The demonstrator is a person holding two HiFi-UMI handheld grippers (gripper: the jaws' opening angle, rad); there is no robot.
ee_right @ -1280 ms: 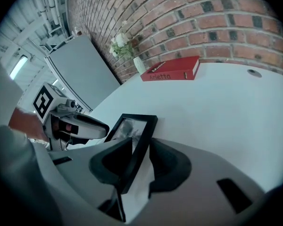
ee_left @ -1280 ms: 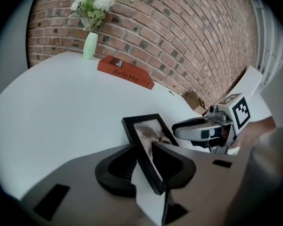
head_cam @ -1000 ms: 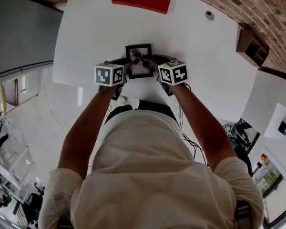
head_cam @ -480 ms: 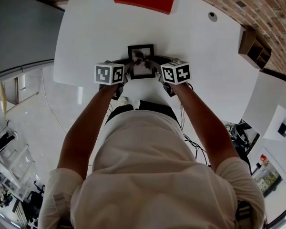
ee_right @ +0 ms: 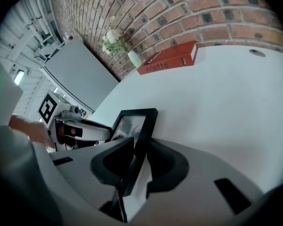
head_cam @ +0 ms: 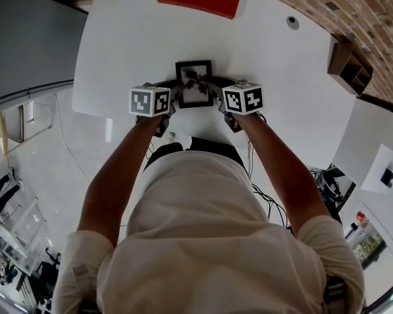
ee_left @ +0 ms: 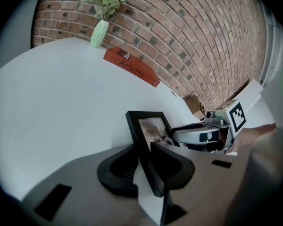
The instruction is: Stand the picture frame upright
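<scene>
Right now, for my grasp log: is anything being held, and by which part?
The picture frame: left gripper grips its left edge, right gripper its right edge; their jaws have just been closing on it.

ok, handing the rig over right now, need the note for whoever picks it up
Left tool: jaws have just been closing, pads now on the picture frame's left edge.
Right tool: likewise, closed onto the frame's right edge.
Frame: near the person's side of the white table, face toward the person, leaning back between both tools.
Done: both edges gripped.
Left: tip it fully upright, check that it stands on its own, then open both tools and back off.
</scene>
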